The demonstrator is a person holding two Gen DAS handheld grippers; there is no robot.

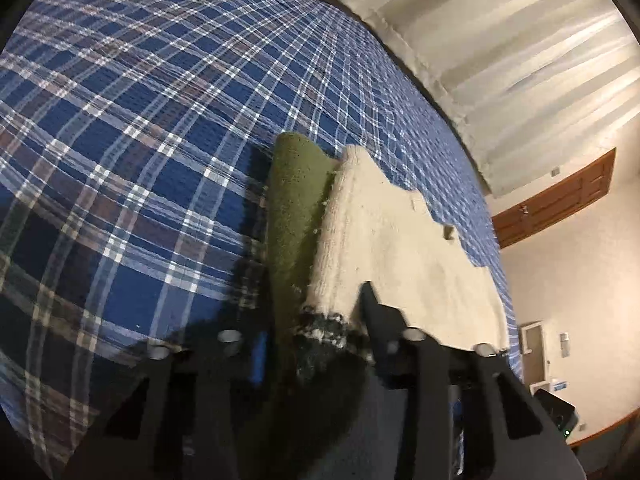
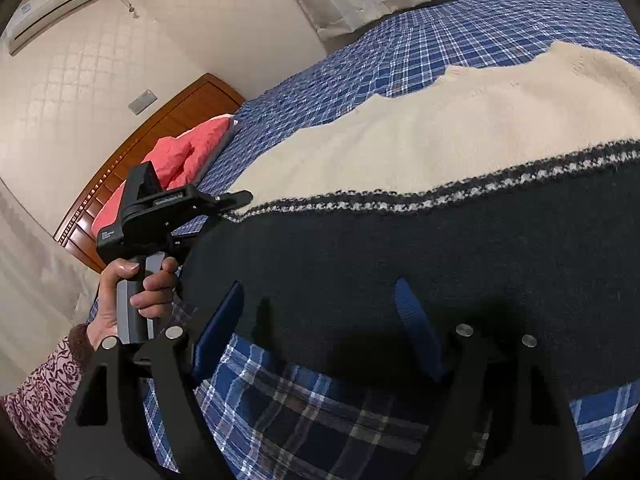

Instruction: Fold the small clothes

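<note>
While the knitted garment (image 2: 420, 136) lies spread across the bed's plaid cover (image 1: 120, 140), cream above, black at the hem with a speckled band between, the left gripper (image 1: 316, 320) has its fingers drawn narrow on the garment's edge right at that band, with the cloth bunched between them and a green layer showing beside the cream in the left wrist view. The right gripper (image 2: 320, 312) stands with its fingers wide, blue pads over the black hem, nothing pinched. In the right wrist view a hand (image 2: 132, 292) holds the left gripper's handle at the garment's side. The likely trouble is uneven grip: the left side seems to hold only a small bite of thick, fuzzy knit, which could slip out once lifted. If the right fingers close on too little of the hem, or catch the plaid cover beneath it, the fold would drag skewed or pull the bedding along.
</note>
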